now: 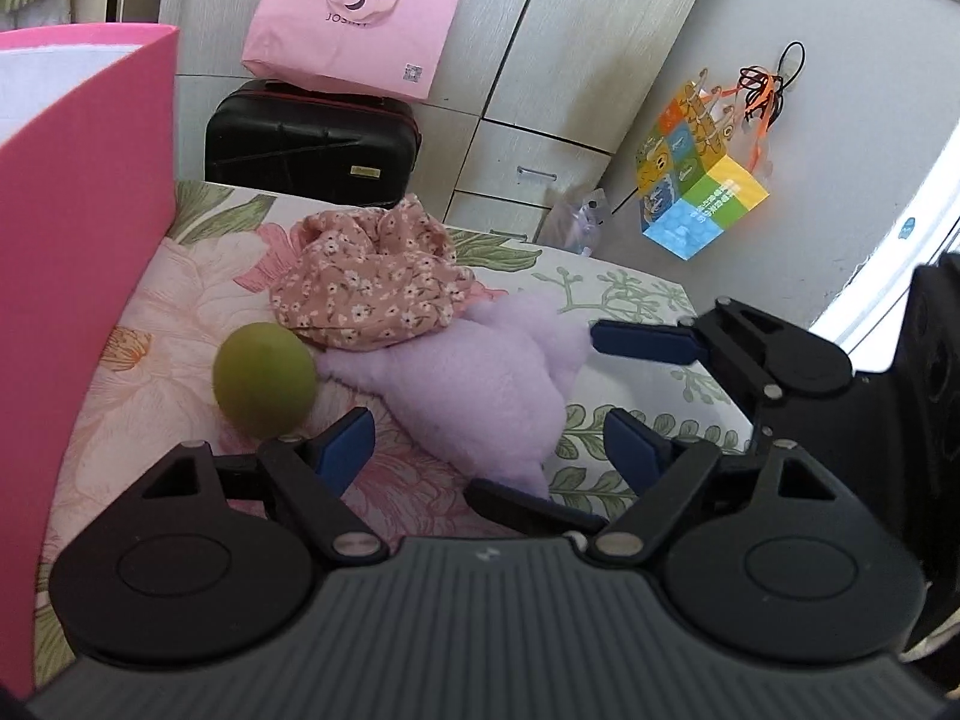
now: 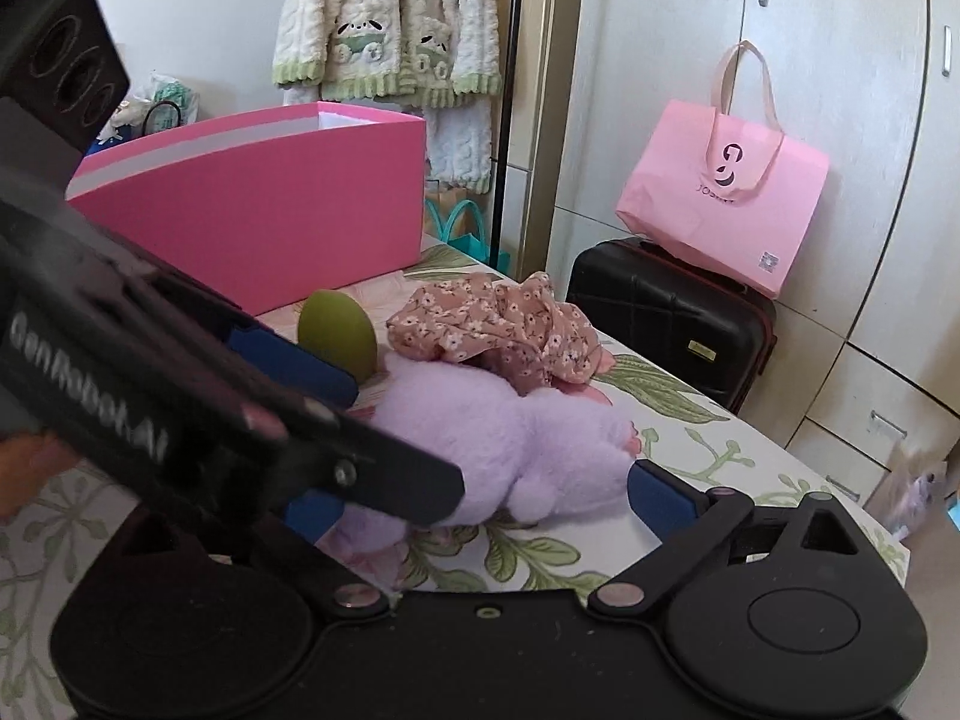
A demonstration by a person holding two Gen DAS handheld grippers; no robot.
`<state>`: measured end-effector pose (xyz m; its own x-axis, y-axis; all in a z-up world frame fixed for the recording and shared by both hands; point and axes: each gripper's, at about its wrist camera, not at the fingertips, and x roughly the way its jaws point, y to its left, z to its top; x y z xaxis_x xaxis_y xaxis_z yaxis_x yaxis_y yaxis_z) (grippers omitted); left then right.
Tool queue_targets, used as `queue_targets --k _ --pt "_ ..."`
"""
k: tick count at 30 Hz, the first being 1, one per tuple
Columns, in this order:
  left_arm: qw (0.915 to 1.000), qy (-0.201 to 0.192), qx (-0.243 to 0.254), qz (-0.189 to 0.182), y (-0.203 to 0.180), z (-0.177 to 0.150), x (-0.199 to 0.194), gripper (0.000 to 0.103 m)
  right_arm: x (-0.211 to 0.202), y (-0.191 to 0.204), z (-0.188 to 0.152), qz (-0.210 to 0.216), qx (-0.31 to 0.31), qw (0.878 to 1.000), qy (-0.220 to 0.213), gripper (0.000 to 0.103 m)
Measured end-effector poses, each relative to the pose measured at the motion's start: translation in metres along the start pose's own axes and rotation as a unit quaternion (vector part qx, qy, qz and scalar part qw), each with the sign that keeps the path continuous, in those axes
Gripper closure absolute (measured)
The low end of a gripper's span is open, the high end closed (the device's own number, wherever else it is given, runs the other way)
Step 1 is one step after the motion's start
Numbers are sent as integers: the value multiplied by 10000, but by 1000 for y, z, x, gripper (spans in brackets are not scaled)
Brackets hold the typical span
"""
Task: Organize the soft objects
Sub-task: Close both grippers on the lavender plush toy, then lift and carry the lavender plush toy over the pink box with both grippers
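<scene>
A lilac plush toy (image 1: pixel 480 384) (image 2: pixel 480 438) lies on the flowered bedsheet (image 1: pixel 180 300). My left gripper (image 1: pixel 489 450) is open, its blue pads either side of the plush and clear of it. My right gripper (image 2: pixel 486 504) is open too and straddles the same plush; from the left wrist it comes in from the right (image 1: pixel 534 414). The left gripper (image 2: pixel 408 438) crosses the right wrist view from the left and hides part of the plush. A green ball (image 1: pixel 264 378) (image 2: pixel 339 333) and a crumpled pink floral cloth (image 1: pixel 366 288) (image 2: pixel 498 330) lie just beyond. A tall pink box (image 1: pixel 78 240) (image 2: pixel 258 210) stands open-topped behind the ball.
A black suitcase (image 1: pixel 312 144) (image 2: pixel 672 318) stands off the bed's far edge with a pink tote bag (image 1: pixel 354 18) (image 2: pixel 726 192) on it. Pale wardrobe doors (image 2: pixel 840 120) lie behind. A colourful cube box (image 1: pixel 696 180) hangs on the wall. A cream fleece garment (image 2: pixel 384 24) hangs behind the box.
</scene>
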<state>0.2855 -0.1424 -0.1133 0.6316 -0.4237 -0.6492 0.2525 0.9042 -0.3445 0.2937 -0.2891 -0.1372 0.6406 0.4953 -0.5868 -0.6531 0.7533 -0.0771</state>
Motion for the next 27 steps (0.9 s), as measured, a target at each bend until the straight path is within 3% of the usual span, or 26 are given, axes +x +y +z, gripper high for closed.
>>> queue_targets --k 10,16,27 --pt "9990 -152 -363 191 4 -2 7 42 24 -17 6 340 -235 9987 298 0" --pt "9987 -119 -494 108 9 -3 10 46 36 -28 8 788 -66 9962 354 0" --pt "9994 -13 -274 -192 2 -7 3 47 17 1 0 74 -11 9998 169 4"
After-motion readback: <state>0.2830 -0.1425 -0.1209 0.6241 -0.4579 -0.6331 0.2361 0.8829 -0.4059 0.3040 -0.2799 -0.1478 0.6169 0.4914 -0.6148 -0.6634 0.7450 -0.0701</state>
